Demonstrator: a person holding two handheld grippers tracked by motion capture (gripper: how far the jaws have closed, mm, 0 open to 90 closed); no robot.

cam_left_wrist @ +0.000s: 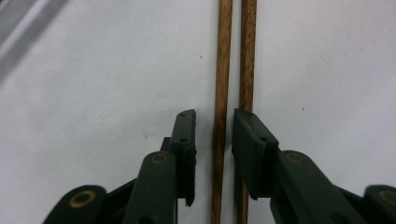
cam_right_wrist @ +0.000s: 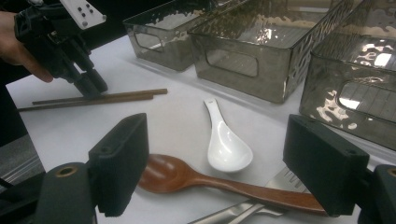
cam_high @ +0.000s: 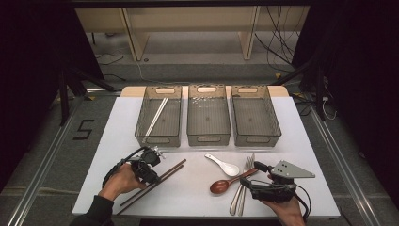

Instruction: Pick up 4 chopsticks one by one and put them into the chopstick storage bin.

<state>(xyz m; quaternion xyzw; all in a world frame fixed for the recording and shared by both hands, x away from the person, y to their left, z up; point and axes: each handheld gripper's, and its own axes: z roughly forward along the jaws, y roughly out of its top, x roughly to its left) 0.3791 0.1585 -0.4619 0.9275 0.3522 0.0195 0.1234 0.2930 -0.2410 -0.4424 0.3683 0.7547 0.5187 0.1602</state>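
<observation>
Two brown wooden chopsticks (cam_high: pixel 175 168) (cam_left_wrist: pixel 223 56) (cam_right_wrist: pixel 116 97) lie side by side on the white table at the front left. My left gripper (cam_high: pixel 149 172) (cam_left_wrist: pixel 214 135) (cam_right_wrist: pixel 91 84) is down on them and slightly open. One stick lies between its jaws with a small gap, and the other stick runs under the right jaw. My right gripper (cam_high: pixel 254 174) (cam_right_wrist: pixel 219 144) is wide open at the front right, low over the handle of a wooden spoon (cam_high: pixel 220 186) (cam_right_wrist: pixel 173 175). A white ceramic spoon (cam_high: pixel 225 165) (cam_right_wrist: pixel 226 144) lies just beyond it.
Three grey see-through bins (cam_high: pixel 158 137) (cam_high: pixel 208 137) (cam_high: pixel 257 137) stand in a row at the back. The left bin holds pale chopsticks (cam_high: pixel 157 115). Metal forks (cam_high: pixel 240 197) (cam_right_wrist: pixel 243 212) lie under the wooden spoon's handle. Bare tabletop (cam_high: pixel 188 197) lies between the grippers.
</observation>
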